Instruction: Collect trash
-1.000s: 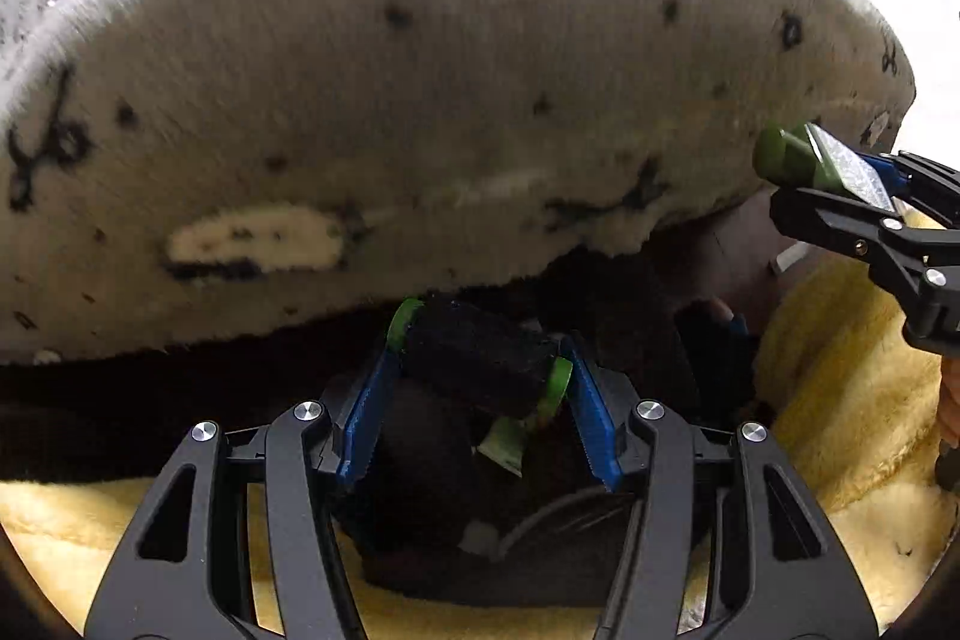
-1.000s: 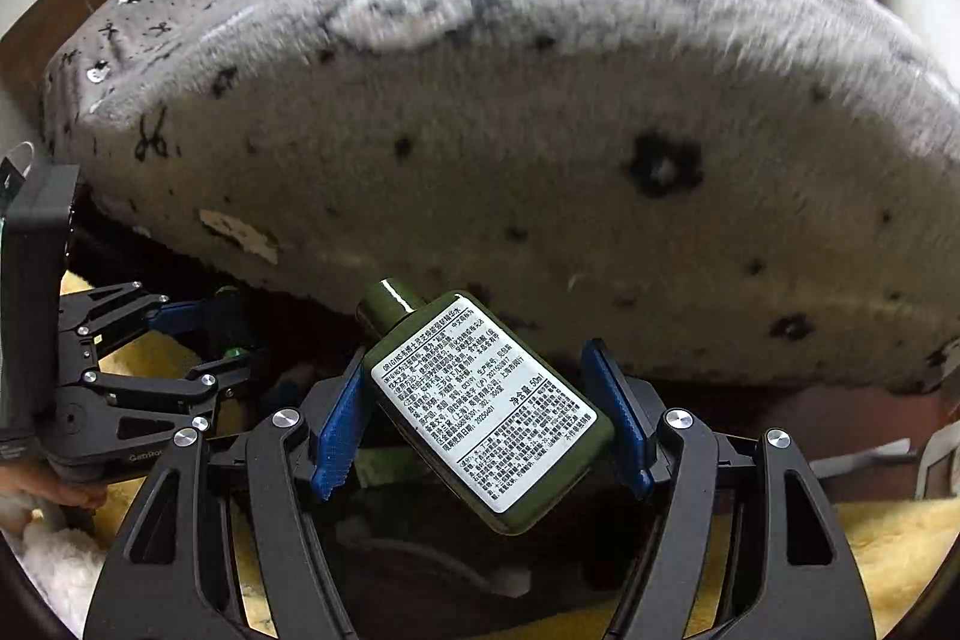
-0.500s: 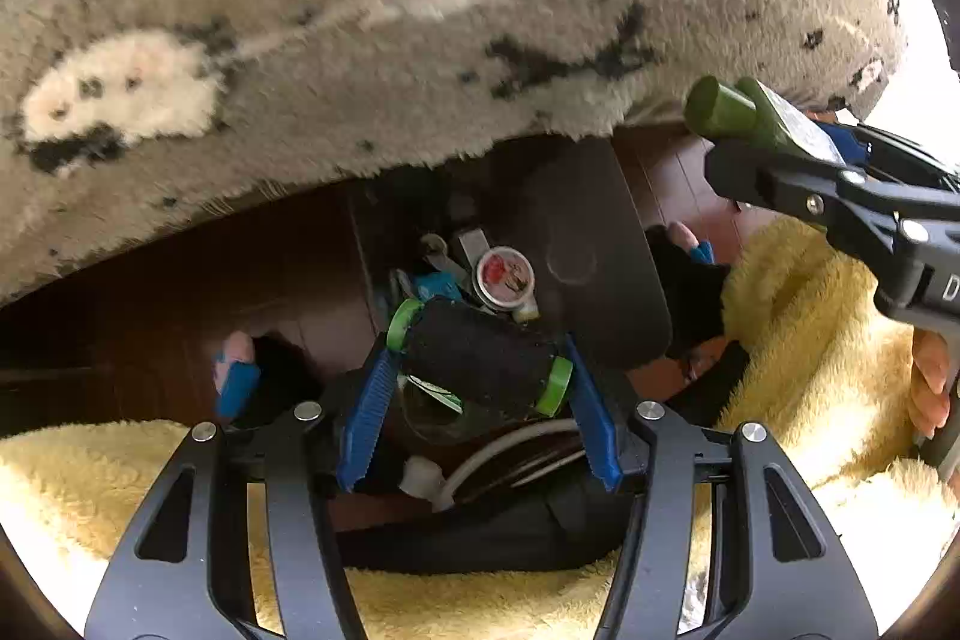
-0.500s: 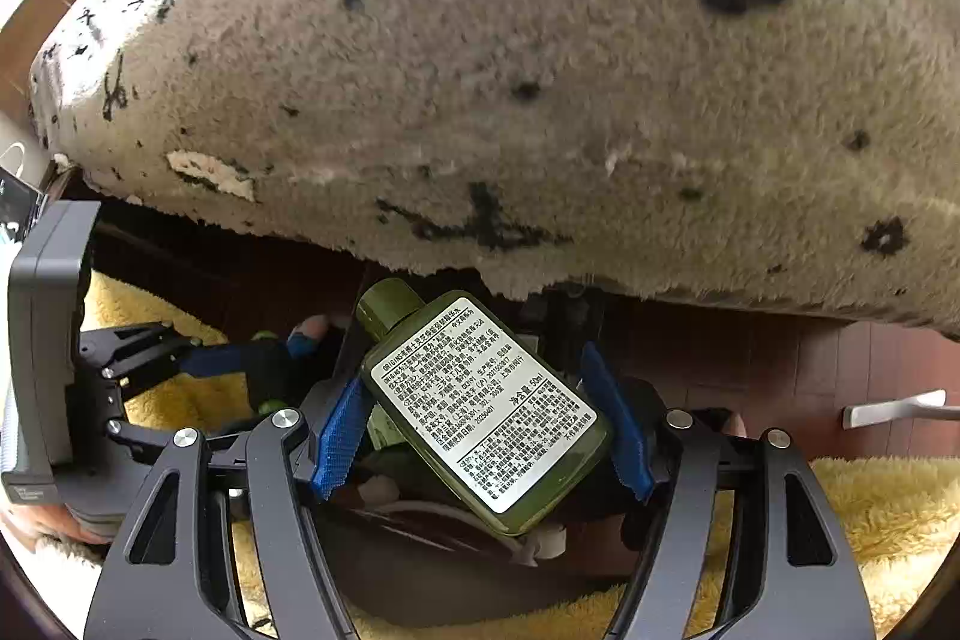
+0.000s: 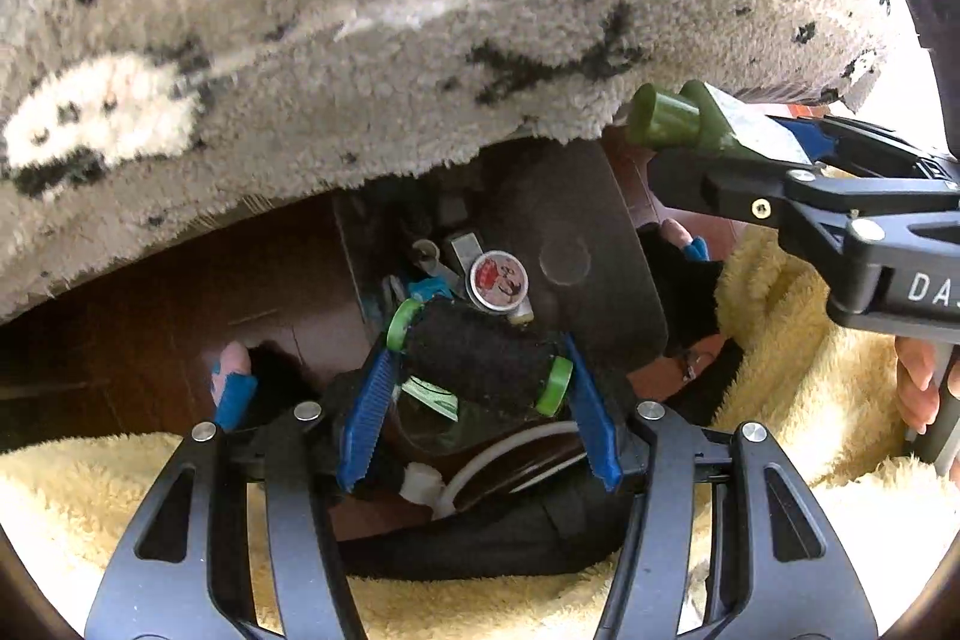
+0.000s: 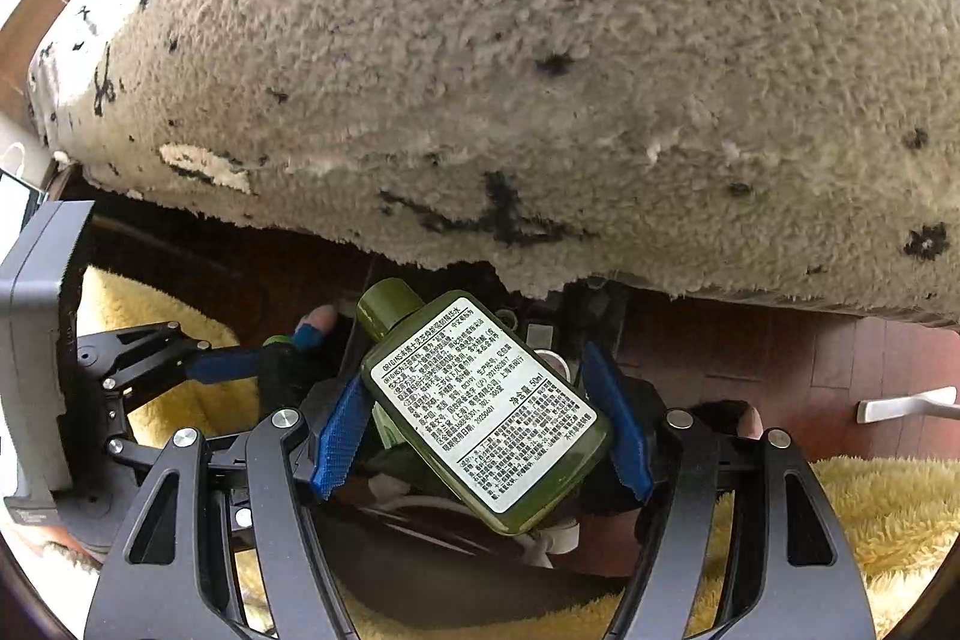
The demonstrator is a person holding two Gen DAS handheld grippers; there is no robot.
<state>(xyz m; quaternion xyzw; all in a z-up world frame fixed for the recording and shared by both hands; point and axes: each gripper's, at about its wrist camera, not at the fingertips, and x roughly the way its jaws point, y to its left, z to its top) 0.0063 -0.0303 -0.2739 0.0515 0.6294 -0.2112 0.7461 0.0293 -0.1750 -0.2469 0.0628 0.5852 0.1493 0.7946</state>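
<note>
Left gripper (image 5: pixel 477 388) — clamped on black fuzzy roller (image 5: pixel 480 361) with green end caps, held above open dark bin (image 5: pixel 576 244) of small trash. Right gripper (image 6: pixel 480 424) — clamped on green bottle (image 6: pixel 480 412), white label up, cap toward shaggy grey spotted rug (image 6: pixel 540 70). Yellow fleece (image 5: pixel 798 370) below.

Your olive-green bottle (image 6: pixel 486 412) with its white printed label lies tilted, cap (image 6: pixel 390 307) pointing up-left, just below the rug's (image 6: pixel 540 70) fringe. Your black roll (image 5: pixel 480 355) with green end rings sits crosswise, also below that rug.
</note>
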